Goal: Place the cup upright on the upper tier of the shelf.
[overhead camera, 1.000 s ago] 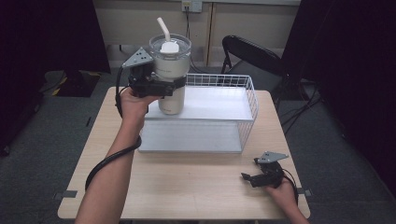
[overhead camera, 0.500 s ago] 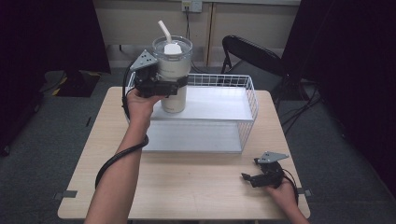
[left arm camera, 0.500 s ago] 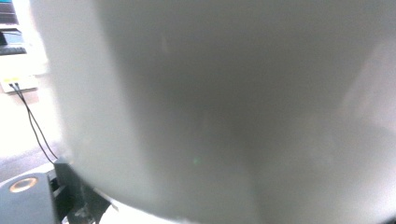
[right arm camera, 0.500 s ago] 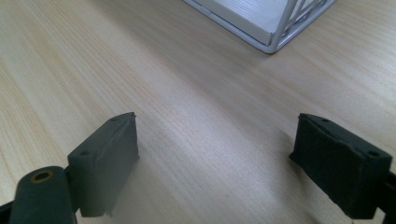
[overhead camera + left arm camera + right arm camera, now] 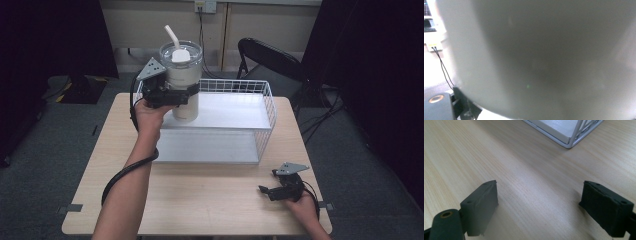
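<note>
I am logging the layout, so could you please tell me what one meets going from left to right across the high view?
Left hand-held gripper → tumbler it grips → white wire shelf rack → right hand-held gripper, open on the table.

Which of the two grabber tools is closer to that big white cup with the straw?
Left. The left gripper is clamped around the white cup, holding it at the wire basket's far left corner. The right gripper rests open on the table's near right, well away from it.
</note>
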{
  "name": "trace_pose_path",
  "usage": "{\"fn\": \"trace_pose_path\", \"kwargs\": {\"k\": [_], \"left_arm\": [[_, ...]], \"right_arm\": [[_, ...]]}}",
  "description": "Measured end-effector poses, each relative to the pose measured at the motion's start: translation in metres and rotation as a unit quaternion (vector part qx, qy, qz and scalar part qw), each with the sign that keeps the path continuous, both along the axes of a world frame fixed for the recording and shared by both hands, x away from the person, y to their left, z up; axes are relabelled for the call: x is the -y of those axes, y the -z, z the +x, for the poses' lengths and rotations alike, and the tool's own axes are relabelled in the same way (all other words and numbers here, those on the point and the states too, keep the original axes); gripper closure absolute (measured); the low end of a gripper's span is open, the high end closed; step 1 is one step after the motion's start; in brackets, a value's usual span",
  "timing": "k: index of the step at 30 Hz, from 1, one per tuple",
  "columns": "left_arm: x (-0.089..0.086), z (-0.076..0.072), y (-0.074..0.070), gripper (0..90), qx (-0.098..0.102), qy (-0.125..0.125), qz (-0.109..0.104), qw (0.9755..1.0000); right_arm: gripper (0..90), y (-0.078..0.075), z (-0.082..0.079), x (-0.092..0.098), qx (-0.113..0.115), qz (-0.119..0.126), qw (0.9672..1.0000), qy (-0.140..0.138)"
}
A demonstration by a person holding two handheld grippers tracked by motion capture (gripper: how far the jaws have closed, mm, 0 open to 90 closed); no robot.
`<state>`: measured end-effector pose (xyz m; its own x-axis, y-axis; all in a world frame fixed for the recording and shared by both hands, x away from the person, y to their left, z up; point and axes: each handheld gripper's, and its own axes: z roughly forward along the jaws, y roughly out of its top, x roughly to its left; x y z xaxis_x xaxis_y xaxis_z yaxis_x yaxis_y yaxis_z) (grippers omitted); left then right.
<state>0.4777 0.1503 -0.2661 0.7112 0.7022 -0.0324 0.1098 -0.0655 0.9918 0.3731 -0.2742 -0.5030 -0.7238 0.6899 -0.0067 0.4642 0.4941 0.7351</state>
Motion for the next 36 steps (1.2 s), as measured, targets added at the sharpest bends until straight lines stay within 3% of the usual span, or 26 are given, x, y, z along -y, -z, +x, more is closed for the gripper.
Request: {"fn": "trace_pose_path", "kwargs": {"k": [11, 36], "left_arm": [[0.0004, -0.0014, -0.0007, 8.7, 0.005, -0.002, 0.024, 0.9997], [0.0004, -0.0045, 0.0003, 8.6, -0.002, -0.014, 0.018, 0.9997]], "right_arm": [[13.6, 0.0001, -0.0005, 0.0005, 0.001, 0.000, 1.0000, 0.000], [13.6, 0.0001, -0.0009, 0.0008, 0.001, 0.000, 1.0000, 0.000]]}}
